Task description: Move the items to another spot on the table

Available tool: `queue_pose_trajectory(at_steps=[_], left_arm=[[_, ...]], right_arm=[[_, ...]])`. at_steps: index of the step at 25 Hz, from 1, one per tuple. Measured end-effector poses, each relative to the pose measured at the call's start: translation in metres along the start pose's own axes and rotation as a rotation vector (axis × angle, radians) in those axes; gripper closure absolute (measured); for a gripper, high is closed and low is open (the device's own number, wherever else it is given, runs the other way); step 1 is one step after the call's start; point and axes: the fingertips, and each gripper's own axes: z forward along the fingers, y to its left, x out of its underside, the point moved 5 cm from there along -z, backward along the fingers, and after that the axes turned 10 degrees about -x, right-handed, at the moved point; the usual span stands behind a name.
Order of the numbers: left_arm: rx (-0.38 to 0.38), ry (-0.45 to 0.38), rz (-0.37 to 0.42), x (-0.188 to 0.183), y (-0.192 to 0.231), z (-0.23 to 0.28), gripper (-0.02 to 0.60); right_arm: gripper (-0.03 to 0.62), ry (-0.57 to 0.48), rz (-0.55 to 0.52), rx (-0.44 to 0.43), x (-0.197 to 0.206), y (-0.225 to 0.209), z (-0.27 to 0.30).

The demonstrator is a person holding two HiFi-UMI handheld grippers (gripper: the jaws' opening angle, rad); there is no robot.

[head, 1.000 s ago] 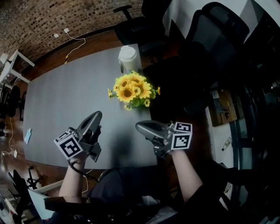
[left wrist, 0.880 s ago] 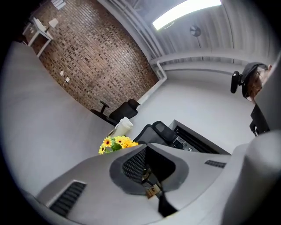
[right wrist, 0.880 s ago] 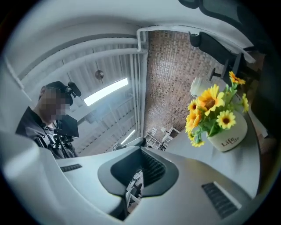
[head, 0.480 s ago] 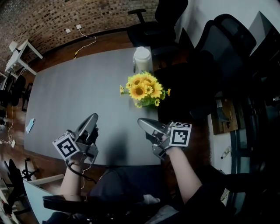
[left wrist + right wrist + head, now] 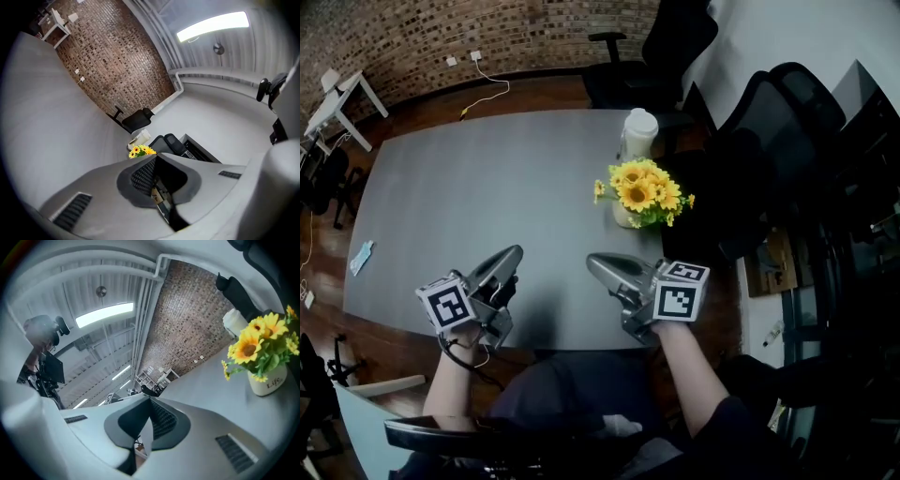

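My 2 sets of jaws, left gripper (image 5: pixel 512 253) and right gripper (image 5: pixel 593 263), are pressed together, empty. The sunflower pot (image 5: pixel 643 195) stands ahead-right of my right jaws, mostly hidden under its blooms, with the white lidded jar (image 5: pixel 639 133) beyond it.

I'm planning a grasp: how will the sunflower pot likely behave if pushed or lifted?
The sunflower pot looks small under its wide blooms, so it is probably top-heavy and may tip if pushed high. The blooms look soft and would likely bend, so gripping the pot itself seems safer. Its smooth white wall might slip.
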Motion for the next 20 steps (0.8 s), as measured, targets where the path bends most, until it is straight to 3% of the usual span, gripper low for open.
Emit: queue_pose_trajectory(at_steps=[6,14,16,20], left_arm=[[-0.015,-0.074,-0.037,-0.022,0.043,-0.065,0.588],[-0.077,-0.225,-0.116,-0.040,0.105,-0.156,0.588],[-0.113,-0.260,-0.116,-0.043,0.115,-0.176,0.586],[-0.281,-0.303,0.000,-0.045,0.124,-0.208,0.584]], right_arm=[[0.617,0.074,-0.018,0.010,0.022,0.017,0.067],[0.617,0.214,-0.024,-0.038,0.057,0.030,0.160],[0.617,0.250,-0.025,-0.060,0.064,0.034,0.180],[0.615,0.319,-0.020,-0.109,0.078,0.035,0.209]])
